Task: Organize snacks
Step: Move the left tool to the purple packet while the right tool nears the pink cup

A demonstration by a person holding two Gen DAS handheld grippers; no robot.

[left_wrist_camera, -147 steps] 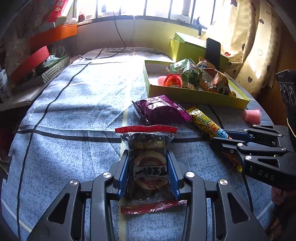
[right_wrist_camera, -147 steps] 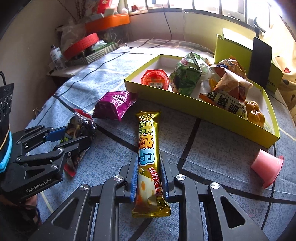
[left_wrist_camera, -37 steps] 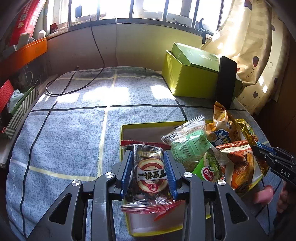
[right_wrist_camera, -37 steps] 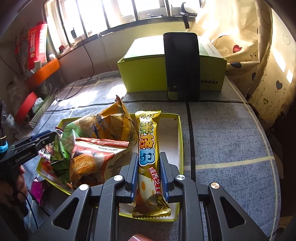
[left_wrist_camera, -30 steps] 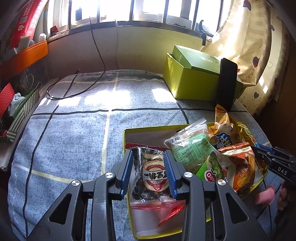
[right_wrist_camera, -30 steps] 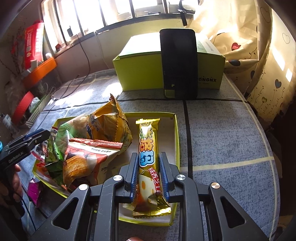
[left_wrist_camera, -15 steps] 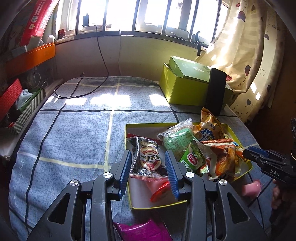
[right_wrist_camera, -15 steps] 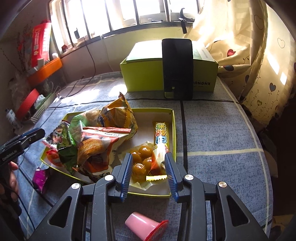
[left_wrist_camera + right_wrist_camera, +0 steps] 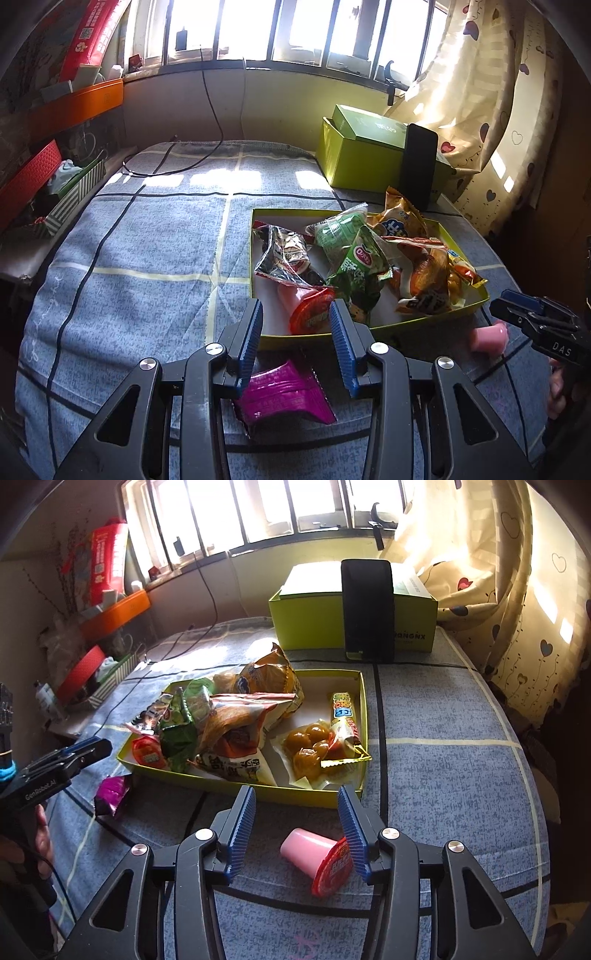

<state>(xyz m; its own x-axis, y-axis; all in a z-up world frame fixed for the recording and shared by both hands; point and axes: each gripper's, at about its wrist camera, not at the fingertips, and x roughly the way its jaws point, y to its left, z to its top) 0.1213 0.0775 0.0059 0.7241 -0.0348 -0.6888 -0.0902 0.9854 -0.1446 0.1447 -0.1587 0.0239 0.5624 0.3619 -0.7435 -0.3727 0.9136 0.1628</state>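
The yellow-green tray (image 9: 424,322) (image 9: 295,798) holds several snack bags. In it lie the dark snack pack (image 9: 284,254) at its left end and the yellow bar (image 9: 341,716) at its right end. My left gripper (image 9: 295,325) is open and holds nothing, just short of the tray's near rim and over a purple packet (image 9: 284,395) (image 9: 112,794). The jaws of my right gripper (image 9: 295,812) are opening, and they hold nothing. A pink jelly cup (image 9: 314,853) (image 9: 489,336) lies on its side on the cloth between its fingers, untouched. Each view also shows the other gripper (image 9: 498,301) (image 9: 103,746) beside the tray.
Behind the tray stands a green box (image 9: 314,620) with a black phone (image 9: 367,609) leaning on it. A curtain (image 9: 517,590) hangs at the right. A cable (image 9: 177,162) crosses the far cloth. Orange and striped boxes (image 9: 74,192) line the left edge.
Both grippers let go of their snacks, which now lie in the tray. Both pulled back toward the near side, and the purple packet and pink cup came into view beneath them.
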